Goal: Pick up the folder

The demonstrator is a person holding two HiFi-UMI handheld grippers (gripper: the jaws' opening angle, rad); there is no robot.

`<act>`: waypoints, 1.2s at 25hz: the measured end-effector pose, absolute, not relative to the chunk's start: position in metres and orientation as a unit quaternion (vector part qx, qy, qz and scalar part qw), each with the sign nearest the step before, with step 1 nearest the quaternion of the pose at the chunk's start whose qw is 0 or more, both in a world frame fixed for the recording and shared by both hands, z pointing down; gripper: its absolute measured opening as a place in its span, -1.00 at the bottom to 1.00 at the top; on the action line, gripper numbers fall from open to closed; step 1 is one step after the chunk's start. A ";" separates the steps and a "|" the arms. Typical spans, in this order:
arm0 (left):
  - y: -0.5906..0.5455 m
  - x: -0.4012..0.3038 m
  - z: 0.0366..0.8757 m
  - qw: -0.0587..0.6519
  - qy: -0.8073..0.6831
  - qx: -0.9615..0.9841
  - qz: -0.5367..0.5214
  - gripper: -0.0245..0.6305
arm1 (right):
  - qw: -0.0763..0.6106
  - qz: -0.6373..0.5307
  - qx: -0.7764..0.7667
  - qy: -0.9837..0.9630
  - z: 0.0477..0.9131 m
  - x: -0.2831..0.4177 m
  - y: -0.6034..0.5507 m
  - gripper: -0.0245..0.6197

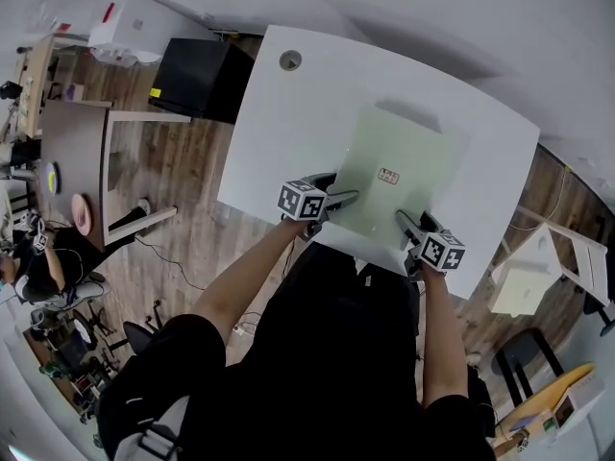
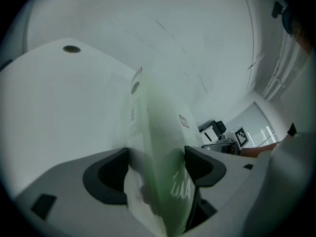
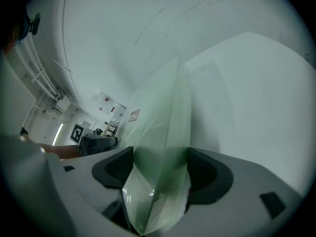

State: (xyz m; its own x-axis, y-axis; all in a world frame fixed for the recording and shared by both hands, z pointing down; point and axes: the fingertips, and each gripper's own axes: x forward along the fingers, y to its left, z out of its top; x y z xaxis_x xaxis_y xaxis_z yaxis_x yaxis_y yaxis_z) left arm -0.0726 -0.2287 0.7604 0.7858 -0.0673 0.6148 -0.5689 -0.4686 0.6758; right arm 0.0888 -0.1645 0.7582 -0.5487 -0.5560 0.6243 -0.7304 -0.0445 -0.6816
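Note:
The folder (image 1: 396,173) is pale green and translucent, with a small red-printed label, and it hangs a little above the white table (image 1: 279,133), throwing a shadow on it. My left gripper (image 1: 348,198) is shut on the folder's near left edge. My right gripper (image 1: 405,221) is shut on its near right edge. In the left gripper view the folder (image 2: 158,147) runs edge-on between the two dark pads, with the right gripper (image 2: 224,141) beyond it. From the right gripper's side the folder (image 3: 165,132) stands the same way between the pads, and the left gripper (image 3: 96,143) shows past it.
A round cable hole (image 1: 290,60) sits in the table's far left corner. A black box (image 1: 200,77) stands on the wood floor left of the table, beside a small white table (image 1: 123,166). A white stool (image 1: 538,262) stands at the right. The person's body fills the near side.

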 end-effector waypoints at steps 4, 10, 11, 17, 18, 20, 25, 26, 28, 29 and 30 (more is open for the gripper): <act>-0.227 -0.075 0.749 0.470 -0.194 0.820 0.262 0.14 | 0.085 0.518 0.475 -0.706 0.742 0.087 -0.167 0.11; -0.229 -0.077 0.728 0.458 -0.202 0.828 0.254 0.15 | 0.092 0.473 0.485 -0.730 0.713 0.086 -0.176 0.11; -0.230 -0.076 0.722 0.455 -0.203 0.831 0.248 0.15 | 0.091 0.467 0.487 -0.733 0.707 0.087 -0.177 0.11; -0.235 -0.075 0.683 0.433 -0.213 0.847 0.224 0.15 | 0.080 0.426 0.503 -0.748 0.666 0.088 -0.182 0.11; -0.237 -0.075 0.675 0.427 -0.214 0.851 0.220 0.15 | 0.075 0.421 0.506 -0.749 0.659 0.088 -0.184 0.11; -0.240 -0.076 0.658 0.414 -0.212 0.859 0.212 0.15 | 0.065 0.413 0.511 -0.751 0.644 0.087 -0.184 0.11; -0.246 -0.082 0.612 0.374 -0.207 0.883 0.192 0.15 | 0.040 0.380 0.530 -0.757 0.601 0.079 -0.183 0.11; -0.246 -0.082 0.605 0.368 -0.206 0.887 0.189 0.15 | 0.039 0.370 0.536 -0.758 0.594 0.078 -0.182 0.11; -0.246 -0.081 0.594 0.356 -0.201 0.894 0.183 0.16 | 0.037 0.348 0.546 -0.761 0.580 0.078 -0.179 0.11; -0.245 -0.080 0.588 0.349 -0.199 0.898 0.180 0.16 | 0.037 0.338 0.550 -0.763 0.573 0.078 -0.178 0.11; -0.244 -0.081 0.581 0.342 -0.197 0.902 0.178 0.16 | 0.036 0.330 0.553 -0.764 0.567 0.077 -0.176 0.11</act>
State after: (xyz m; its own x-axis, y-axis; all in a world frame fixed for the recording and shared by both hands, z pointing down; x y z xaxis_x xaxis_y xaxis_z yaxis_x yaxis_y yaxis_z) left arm -0.0806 -0.2439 0.5811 0.8589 -0.2344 0.4553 -0.4773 -0.6886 0.5459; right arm 0.0773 -0.1757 0.5667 -0.3858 -0.8220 0.4190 -0.8689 0.1710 -0.4646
